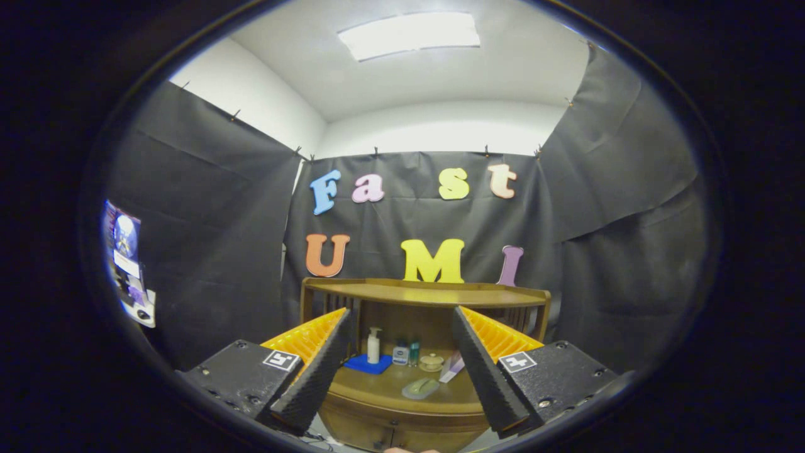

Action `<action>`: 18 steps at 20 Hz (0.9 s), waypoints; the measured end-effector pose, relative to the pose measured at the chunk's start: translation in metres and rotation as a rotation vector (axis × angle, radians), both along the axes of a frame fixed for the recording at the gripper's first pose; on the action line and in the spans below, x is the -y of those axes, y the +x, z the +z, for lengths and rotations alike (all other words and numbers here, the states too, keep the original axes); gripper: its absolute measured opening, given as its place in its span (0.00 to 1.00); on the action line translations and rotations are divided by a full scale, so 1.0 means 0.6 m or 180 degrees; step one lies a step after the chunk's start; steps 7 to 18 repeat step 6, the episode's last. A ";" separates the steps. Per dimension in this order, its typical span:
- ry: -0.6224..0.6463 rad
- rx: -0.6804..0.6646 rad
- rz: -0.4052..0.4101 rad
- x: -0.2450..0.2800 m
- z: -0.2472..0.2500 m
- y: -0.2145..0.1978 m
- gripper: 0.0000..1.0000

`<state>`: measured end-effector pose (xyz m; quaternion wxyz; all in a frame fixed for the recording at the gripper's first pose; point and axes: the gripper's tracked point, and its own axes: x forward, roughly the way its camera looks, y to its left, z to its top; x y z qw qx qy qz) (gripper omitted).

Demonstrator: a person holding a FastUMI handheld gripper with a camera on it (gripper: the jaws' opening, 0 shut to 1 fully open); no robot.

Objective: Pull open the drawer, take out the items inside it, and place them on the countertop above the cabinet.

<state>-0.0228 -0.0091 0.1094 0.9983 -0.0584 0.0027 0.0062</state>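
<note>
the hand-held gripper [402, 384] sits low in the frame with its two fingers spread wide and nothing between them. beyond the fingers, at lower centre, stands the wooden cabinet [390, 421]. its countertop [383, 387] carries a white pump bottle [373, 345] on a blue mat [366, 364], two small jars [406, 353], a round dish [431, 362] and a pale green thing [420, 387], maybe a soap. the drawer [358, 431] front, at the very bottom, looks closed, though it is hard to tell.
</note>
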 end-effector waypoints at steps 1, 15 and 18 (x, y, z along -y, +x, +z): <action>0.0017 -0.0013 0.0004 0.000 -0.001 0.001 1.00; 0.0038 -0.0050 -0.0005 0.012 0.001 0.030 1.00; 0.0038 -0.0050 -0.0005 0.012 0.001 0.030 1.00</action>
